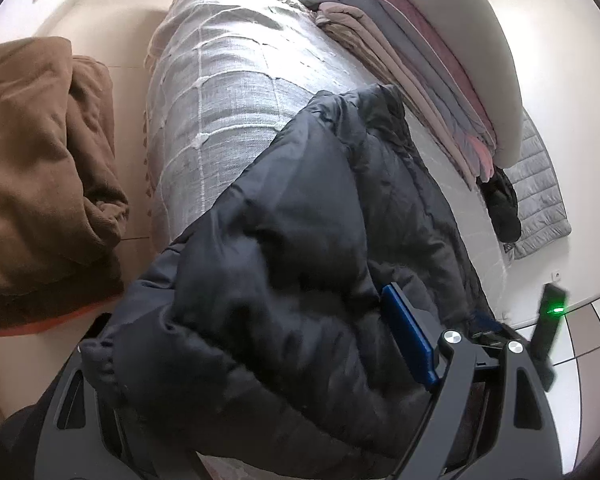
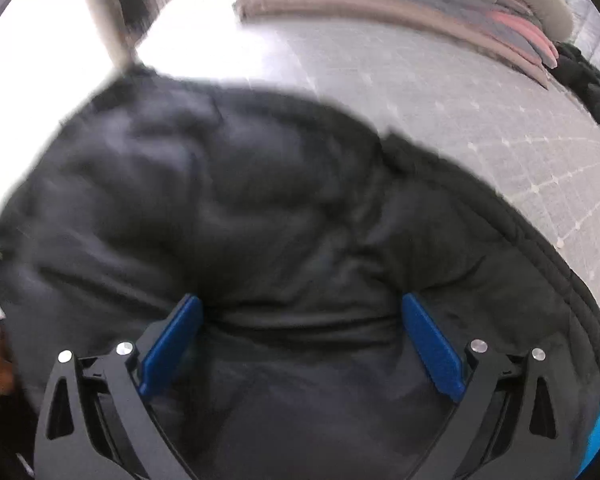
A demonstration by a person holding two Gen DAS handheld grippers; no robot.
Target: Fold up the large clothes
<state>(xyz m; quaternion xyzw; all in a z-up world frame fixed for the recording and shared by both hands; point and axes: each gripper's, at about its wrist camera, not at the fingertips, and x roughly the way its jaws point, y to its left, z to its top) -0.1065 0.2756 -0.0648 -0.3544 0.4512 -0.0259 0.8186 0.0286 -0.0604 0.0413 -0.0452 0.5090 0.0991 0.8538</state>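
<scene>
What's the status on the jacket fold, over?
Right gripper open over black jacket. Left gripper buried in jacket folds, grip unclear. Stack of folded clothes behind, clear of it.

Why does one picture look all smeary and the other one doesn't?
Right wrist view: motion blur smears the black puffy jacket and the folded pile, with white glare at upper left. Left wrist view: much sharper, though the fisheye lens curves the grey bedspread.

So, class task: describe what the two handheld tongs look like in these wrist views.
Both tongs have black linkage arms with triangular cut-outs and round silver pivot bolts, tipped with flat blue pads. The right tongs show both pads; the left tongs show only one blue pad, the other hidden by a dark jacket.
</scene>
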